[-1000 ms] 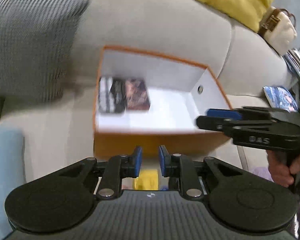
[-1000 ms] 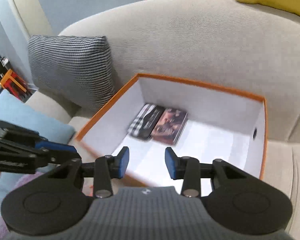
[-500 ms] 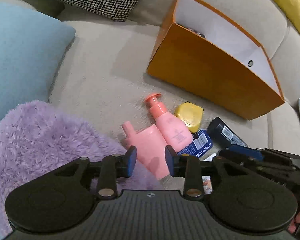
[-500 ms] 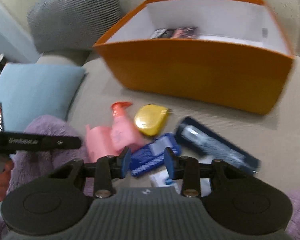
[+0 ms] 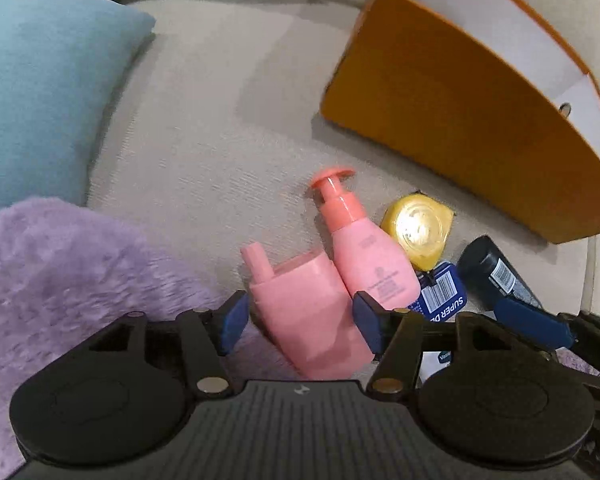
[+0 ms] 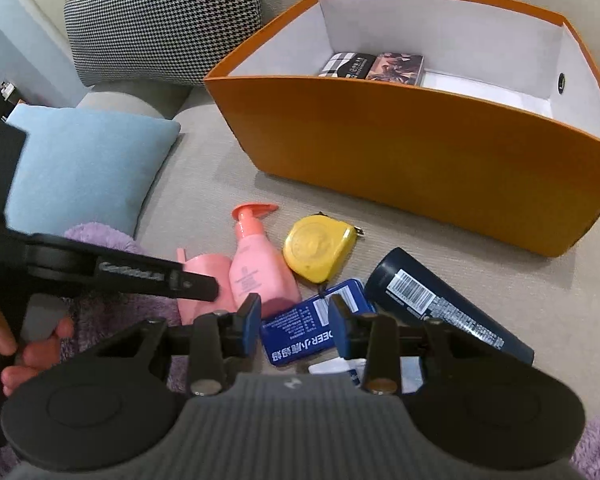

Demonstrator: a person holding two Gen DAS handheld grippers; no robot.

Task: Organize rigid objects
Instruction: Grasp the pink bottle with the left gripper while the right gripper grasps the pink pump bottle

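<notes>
Left gripper [image 5: 298, 320]: jaws just opening, wide, straddling flat pink bottle [image 5: 308, 312] on sofa, not yet pinching. Right gripper [image 6: 294, 320]: part-open over blue tin [image 6: 300, 334], empty. Risk: crowding pump bottle [image 5: 364, 252], nudging it; slippery bottle twisting out.

Place: a home living room, on a sofa.
Seat: beige sofa [image 6: 204, 184] cushions.
Pillows: blue pillow [image 6: 84, 164], houndstooth pillow [image 6: 160, 16].
Throw: purple fluffy blanket [image 5: 60, 272].
Household things: orange storage box [image 6: 420, 152], pink pump bottle [image 6: 256, 264].

white item [image 6: 332, 367] mostly hidden behind hand-held gripper, label unreadable
</notes>
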